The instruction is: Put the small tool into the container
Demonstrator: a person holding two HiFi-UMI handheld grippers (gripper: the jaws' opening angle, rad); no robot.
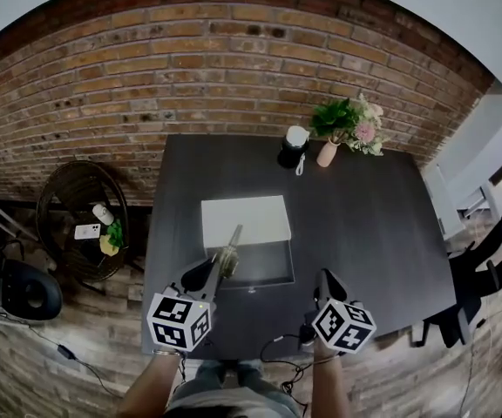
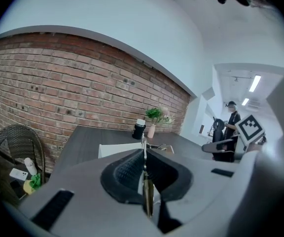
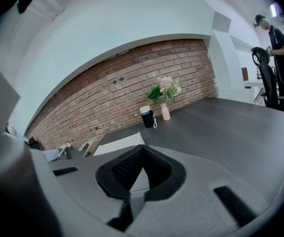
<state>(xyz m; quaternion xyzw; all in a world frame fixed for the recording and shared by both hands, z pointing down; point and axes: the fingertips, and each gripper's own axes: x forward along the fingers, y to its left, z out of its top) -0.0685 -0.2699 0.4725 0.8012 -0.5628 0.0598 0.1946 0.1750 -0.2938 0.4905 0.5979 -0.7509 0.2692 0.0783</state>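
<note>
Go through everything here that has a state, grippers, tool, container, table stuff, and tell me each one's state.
left gripper: shut on the small tool.
small tool: held above the table, not yet in the container.
right gripper: shut, empty.
container: open, looks empty.
white lid: off, flat on the table beside the container.
vase: upright, holding flowers.
cup: upright, lidded.

The dark bench [image 1: 373, 225] carries a flat white box [image 1: 245, 220] at its middle and, touching that box's near side, an open dark grey container [image 1: 268, 277]. At the far edge stand a black tumbler with a white cap [image 1: 294, 149] and, just beside it, a pink vase of flowers [image 1: 327, 153].
</note>
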